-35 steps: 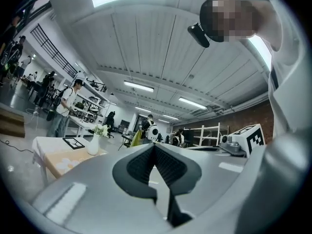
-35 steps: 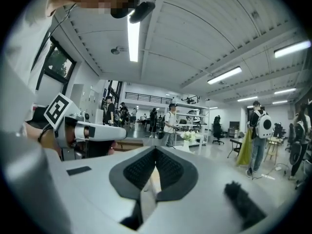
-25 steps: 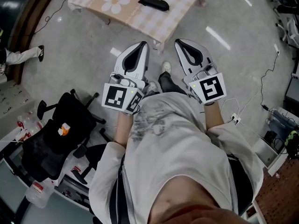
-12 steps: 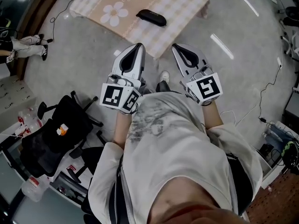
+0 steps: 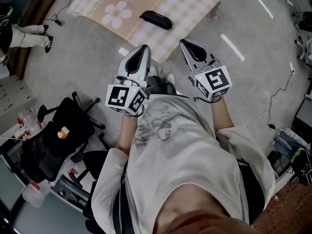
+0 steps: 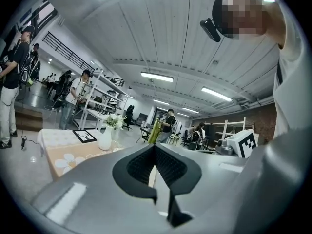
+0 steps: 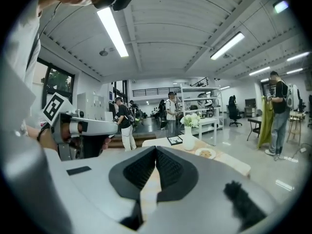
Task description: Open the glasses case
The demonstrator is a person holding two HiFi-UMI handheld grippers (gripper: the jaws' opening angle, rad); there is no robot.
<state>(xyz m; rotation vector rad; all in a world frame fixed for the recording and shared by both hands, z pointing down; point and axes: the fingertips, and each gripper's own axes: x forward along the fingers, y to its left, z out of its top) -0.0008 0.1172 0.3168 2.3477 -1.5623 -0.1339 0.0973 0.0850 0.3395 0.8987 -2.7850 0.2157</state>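
A black glasses case [image 5: 156, 19] lies shut on the low table [image 5: 190, 9], on its checked cloth with a flower print. My left gripper [image 5: 143, 48] and right gripper [image 5: 183, 43] are held side by side in front of the person's chest, short of the table's near corner. Both are shut with nothing between the jaws, which meet tip to tip in the left gripper view [image 6: 155, 146] and the right gripper view [image 7: 156, 148]. Both point nearly level towards the table. The case is hidden behind the jaws in both gripper views.
On the table stand a white vase with flowers [image 7: 188, 130], a framed card [image 7: 175, 140] and a plate [image 7: 205, 153]. A black office chair [image 5: 53, 140] stands at the person's left. Cables run over the floor. Other people stand in the room [image 6: 10, 77].
Both grippers have moved forward towards the table and slightly down. The table and case now lie closer to their tips. The jaws stay shut.
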